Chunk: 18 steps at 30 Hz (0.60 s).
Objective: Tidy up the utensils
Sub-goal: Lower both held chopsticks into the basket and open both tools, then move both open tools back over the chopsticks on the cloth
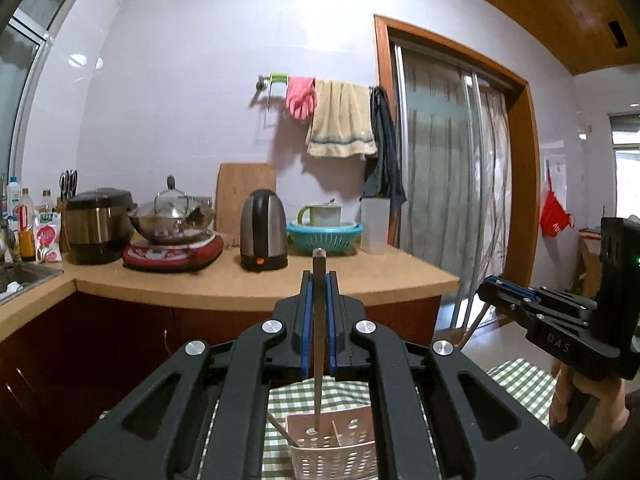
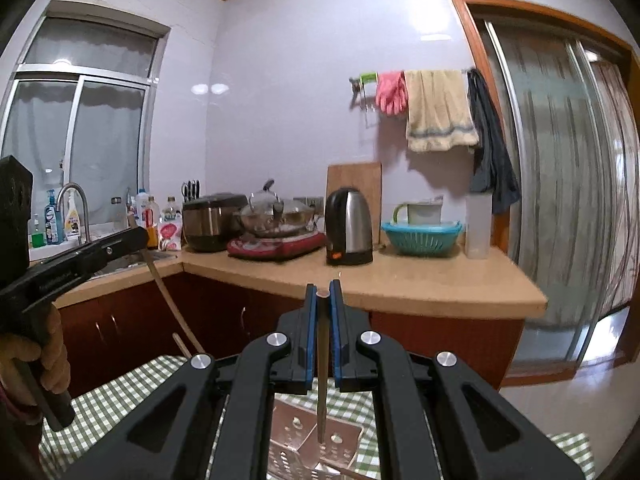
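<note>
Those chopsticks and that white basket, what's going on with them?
A person holds a gripping tool in each hand. The left tool is shut on one chopstick, hanging upright over the white basket on the checked cloth. The right tool pinches another chopstick the same way. Neither is dropped in yet.

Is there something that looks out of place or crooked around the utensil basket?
Nothing is spilled or damaged. One thing stands out: a chopstick leans slanted over the rim of the white basket, while each tool holds its own chopstick upright above the basket. The checked cloth lies flat.
</note>
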Motion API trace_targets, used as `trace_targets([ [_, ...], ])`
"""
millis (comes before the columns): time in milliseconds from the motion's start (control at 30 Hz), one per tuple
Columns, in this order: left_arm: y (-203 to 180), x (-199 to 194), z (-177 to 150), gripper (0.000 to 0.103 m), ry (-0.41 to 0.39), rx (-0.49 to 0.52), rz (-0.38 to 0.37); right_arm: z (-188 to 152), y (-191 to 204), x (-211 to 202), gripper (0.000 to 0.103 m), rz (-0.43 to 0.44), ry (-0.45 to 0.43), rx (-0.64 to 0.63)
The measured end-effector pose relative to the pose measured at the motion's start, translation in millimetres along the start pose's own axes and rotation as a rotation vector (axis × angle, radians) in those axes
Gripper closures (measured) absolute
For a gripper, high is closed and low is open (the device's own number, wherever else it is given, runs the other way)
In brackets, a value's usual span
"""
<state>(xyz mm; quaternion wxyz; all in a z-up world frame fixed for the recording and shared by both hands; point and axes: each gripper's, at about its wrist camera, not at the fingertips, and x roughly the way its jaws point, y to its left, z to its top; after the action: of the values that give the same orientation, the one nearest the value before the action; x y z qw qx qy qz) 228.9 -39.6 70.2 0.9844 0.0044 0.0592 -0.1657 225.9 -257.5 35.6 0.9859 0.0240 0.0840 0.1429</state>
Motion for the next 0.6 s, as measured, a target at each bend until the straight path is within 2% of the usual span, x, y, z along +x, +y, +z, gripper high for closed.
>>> trace_targets([
  [200, 2, 34, -41, 0.096, 0.105, -0.006, -0.002, -36, -5, 28, 0.096, 0.000, 0.094, 0.030],
  [367, 4, 54, -70, 0.096, 0.194, -0.012, -0.009, -49, -9, 36, 0.096, 0.002, 0.132, 0.052],
  [433, 5, 57, -78, 0.092, 0.214, -0.017, -0.009, -51, -9, 35, 0.092, -0.001, 0.133, 0.052],
  [567, 5, 57, -82, 0.065, 0.223, -0.018, -0.008, -46, -7, 27, 0.067, -0.007, 0.109, 0.045],
  [600, 5, 54, -82, 0.058, 0.218, -0.018, -0.008, -44, -5, 21, 0.065, -0.013, 0.096, 0.035],
])
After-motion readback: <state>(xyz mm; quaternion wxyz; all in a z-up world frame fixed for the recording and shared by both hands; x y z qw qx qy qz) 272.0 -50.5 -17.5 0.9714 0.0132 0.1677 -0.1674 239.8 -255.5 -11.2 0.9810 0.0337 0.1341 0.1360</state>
